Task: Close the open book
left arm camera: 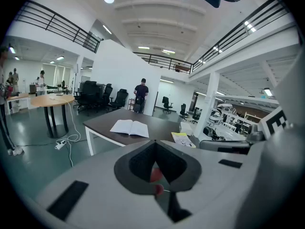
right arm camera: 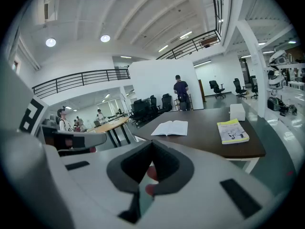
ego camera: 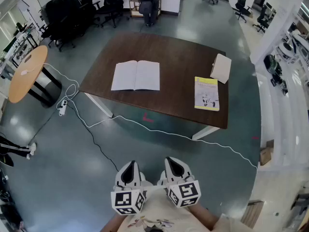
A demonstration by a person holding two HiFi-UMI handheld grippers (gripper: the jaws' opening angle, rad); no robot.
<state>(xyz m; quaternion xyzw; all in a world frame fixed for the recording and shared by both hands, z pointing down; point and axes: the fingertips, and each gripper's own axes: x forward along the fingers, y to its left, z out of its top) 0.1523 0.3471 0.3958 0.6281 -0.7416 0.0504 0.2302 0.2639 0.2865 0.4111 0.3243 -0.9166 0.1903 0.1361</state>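
An open book (ego camera: 136,75) lies flat, pages up, on the left half of a dark brown table (ego camera: 174,57). It also shows far ahead in the left gripper view as the book (left arm camera: 129,127) and in the right gripper view as the book (right arm camera: 170,128). My left gripper (ego camera: 129,165) and right gripper (ego camera: 173,161) hang side by side over the floor, well short of the table's near edge. In each gripper view the jaws meet, on the left gripper (left arm camera: 155,144) and on the right gripper (right arm camera: 152,144), with nothing between them.
A yellow booklet (ego camera: 206,93) and a white box (ego camera: 221,67) sit on the table's right side. A white cable (ego camera: 145,125) runs over the floor in front of the table to a power strip (ego camera: 63,108). A round wooden table (ego camera: 26,71) stands left, office chairs (ego camera: 72,8) behind.
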